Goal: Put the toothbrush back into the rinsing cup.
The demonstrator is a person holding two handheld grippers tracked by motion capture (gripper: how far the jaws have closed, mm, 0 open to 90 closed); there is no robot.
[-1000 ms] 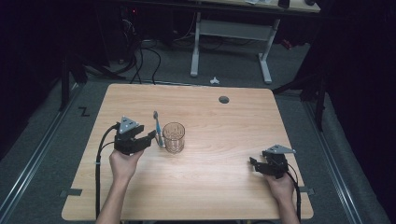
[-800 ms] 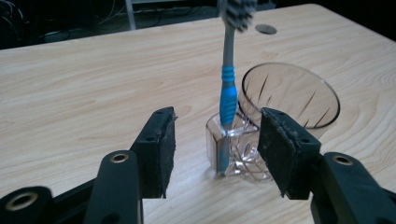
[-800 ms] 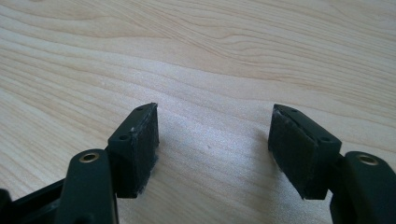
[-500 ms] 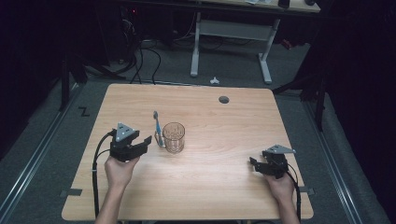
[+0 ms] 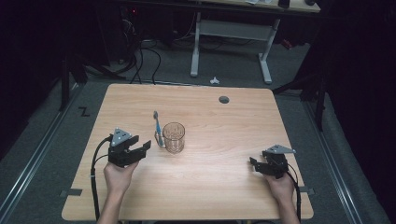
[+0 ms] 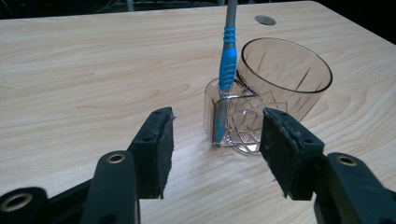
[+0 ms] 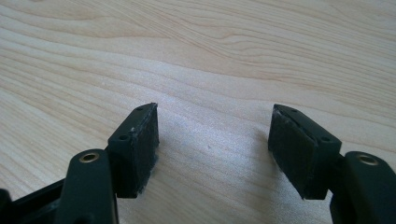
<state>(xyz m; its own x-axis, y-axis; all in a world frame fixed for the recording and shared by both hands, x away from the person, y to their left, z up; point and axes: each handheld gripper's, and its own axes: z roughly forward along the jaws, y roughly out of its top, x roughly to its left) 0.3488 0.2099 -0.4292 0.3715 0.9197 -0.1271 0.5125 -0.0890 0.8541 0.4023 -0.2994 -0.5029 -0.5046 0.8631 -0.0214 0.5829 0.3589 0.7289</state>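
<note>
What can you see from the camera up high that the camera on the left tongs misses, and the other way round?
High view alone: both hands, the right tongs open near the table's right edge, the floor and a desk frame behind. Left gripper view alone: the glass cup's cut pattern and the toothbrush standing in its side handle, blue grip up close. Both: the cup, toothbrush, wooden table, the round grey hole cover and the open left tongs.

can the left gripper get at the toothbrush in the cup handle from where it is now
Probably yes. The left gripper is open and points straight at the toothbrush, which stands upright through the handle of the glass cup. Only bare table lies between. The handle hugs the brush low down, so a grip higher up looks easier.
</note>
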